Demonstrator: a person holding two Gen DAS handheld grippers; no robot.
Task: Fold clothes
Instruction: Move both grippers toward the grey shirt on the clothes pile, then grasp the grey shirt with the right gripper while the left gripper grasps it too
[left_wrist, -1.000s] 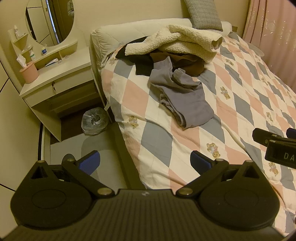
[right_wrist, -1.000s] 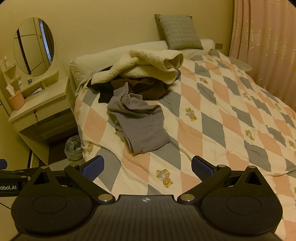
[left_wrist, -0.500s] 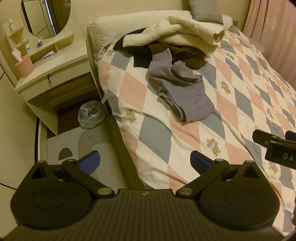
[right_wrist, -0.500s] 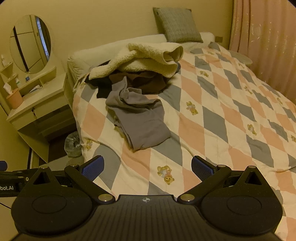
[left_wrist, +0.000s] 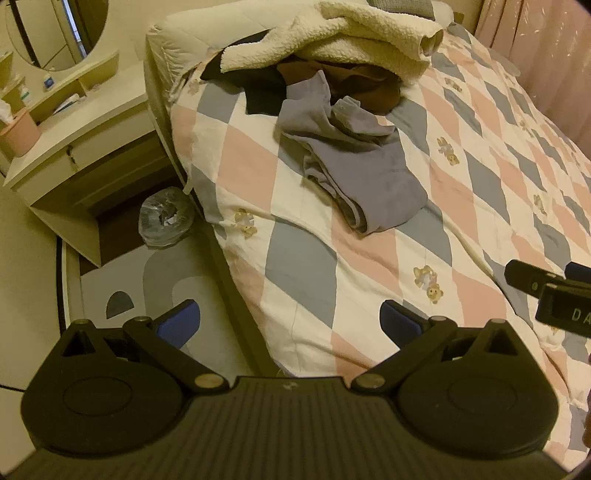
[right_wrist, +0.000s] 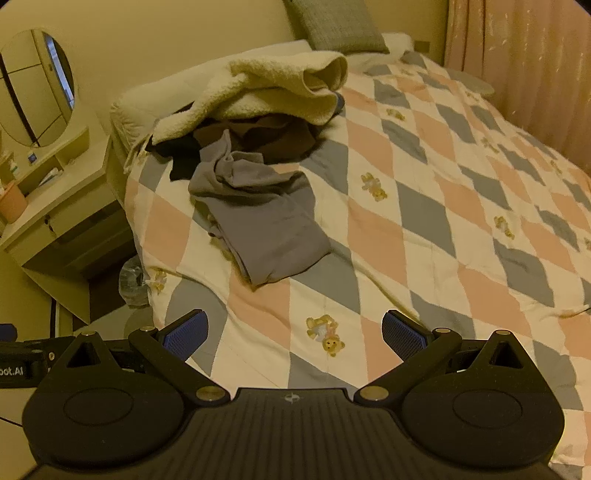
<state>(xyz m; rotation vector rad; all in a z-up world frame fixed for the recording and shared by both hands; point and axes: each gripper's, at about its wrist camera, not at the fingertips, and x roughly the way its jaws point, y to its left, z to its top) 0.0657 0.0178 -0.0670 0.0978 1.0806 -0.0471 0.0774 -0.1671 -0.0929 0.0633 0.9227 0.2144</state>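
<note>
Both grippers, the left gripper (left_wrist: 290, 319) and right gripper (right_wrist: 295, 328), hover at the near edge of the bed (right_wrist: 424, 229) with fingers spread wide and grasping nothing. A crumpled grey garment (right_wrist: 266, 229) lies unfolded at the bed's left, spilling from a heap of dark clothes (right_wrist: 258, 138) under a cream fleece (right_wrist: 273, 88). Folding appears to call next for reaching the grey piece and spreading it flat. How many garments the heap holds is hidden.
</note>
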